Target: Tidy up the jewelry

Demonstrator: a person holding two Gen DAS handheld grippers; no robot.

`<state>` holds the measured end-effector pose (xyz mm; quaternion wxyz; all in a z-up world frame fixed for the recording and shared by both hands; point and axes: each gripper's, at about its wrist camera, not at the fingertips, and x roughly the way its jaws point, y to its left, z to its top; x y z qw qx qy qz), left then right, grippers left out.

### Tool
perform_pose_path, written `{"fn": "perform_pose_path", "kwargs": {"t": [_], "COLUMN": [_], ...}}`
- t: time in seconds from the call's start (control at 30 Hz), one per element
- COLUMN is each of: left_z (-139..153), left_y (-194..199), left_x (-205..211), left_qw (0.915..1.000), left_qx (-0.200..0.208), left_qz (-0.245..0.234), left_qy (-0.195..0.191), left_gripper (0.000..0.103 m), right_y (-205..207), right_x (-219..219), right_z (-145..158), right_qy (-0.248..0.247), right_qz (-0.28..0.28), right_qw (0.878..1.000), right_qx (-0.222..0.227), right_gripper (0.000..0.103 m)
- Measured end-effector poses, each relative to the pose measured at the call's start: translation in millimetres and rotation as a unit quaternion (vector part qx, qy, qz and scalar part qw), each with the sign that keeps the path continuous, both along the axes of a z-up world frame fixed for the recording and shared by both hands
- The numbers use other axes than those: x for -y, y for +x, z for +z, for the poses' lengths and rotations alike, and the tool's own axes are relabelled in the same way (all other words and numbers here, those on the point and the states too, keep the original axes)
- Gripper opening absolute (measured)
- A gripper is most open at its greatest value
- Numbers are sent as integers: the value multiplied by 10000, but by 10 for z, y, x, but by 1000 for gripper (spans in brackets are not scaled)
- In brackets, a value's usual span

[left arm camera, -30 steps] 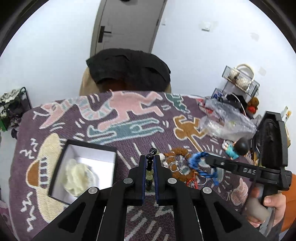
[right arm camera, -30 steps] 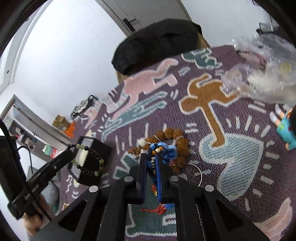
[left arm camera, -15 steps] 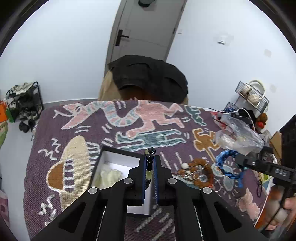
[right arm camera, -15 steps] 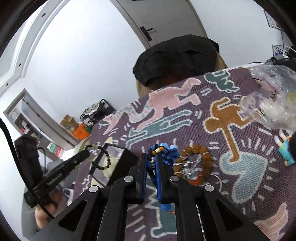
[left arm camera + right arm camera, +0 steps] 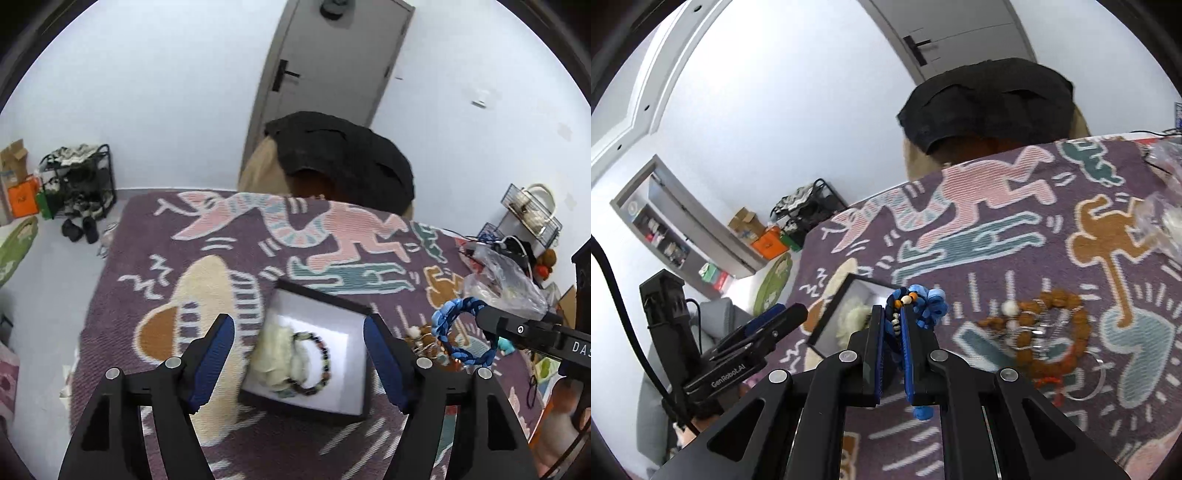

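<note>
A black box with a white inside (image 5: 347,369) (image 5: 831,325) stands on the patterned purple cloth. In it lie a cream cloth pad (image 5: 277,354) and a dark and green bead bracelet (image 5: 317,365). My left gripper (image 5: 299,354) is open and empty, held above the box. My right gripper (image 5: 894,321) is shut on a blue braided bracelet (image 5: 923,306) (image 5: 461,332), held above the cloth to the right of the box. A brown bead bracelet (image 5: 1056,332) and thin metal rings lie on the cloth further right.
A clear plastic bag (image 5: 502,284) lies at the cloth's right edge. A small blue figure (image 5: 504,345) lies near it. A chair draped with black cloth (image 5: 343,162) stands behind the table. A shoe rack (image 5: 77,184) stands on the floor at left.
My left gripper has opened and dropped the bead bracelet into the box. My right gripper has lifted the blue bracelet off the cloth and carried it towards the box.
</note>
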<state>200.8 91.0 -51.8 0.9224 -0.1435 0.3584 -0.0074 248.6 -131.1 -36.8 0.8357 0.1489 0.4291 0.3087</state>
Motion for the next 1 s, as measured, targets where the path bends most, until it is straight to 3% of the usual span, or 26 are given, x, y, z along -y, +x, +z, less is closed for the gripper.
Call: {"fn": "perform_pose_path", "kwargs": {"t": [0.47, 0.53, 0.57, 0.6, 0.63, 1.0], "left_z": [-8, -6, 0, 6, 16, 88], "left_y": [-232, -257, -257, -264, -269, -214], "left_x": [-449, -471, -469, -466, -452, -100], "left_qw": [9994, 9993, 9993, 9993, 9994, 9999], "left_qx": [-22, 11, 19, 32, 59, 115], "left_qz": [350, 360, 359, 350, 328, 27], "left_qy": [-73, -84, -80, -85, -96, -38], "left_gripper": [74, 74, 73, 73, 73, 73], "right_y": [-29, -30, -33, -52, -74, -203], "right_x": [-808, -864, -864, -838, -807, -120], "right_z": [25, 14, 7, 9, 20, -9], "right_qy": [-177, -402, -434, -401, -376, -369], "right_qz": [548, 533, 548, 522, 472, -19], "right_qw": [9983, 9977, 9975, 9977, 9980, 9992], "right_qx": [104, 115, 101, 136, 189, 176], "right_gripper": [11, 28, 54, 72, 76, 78]}}
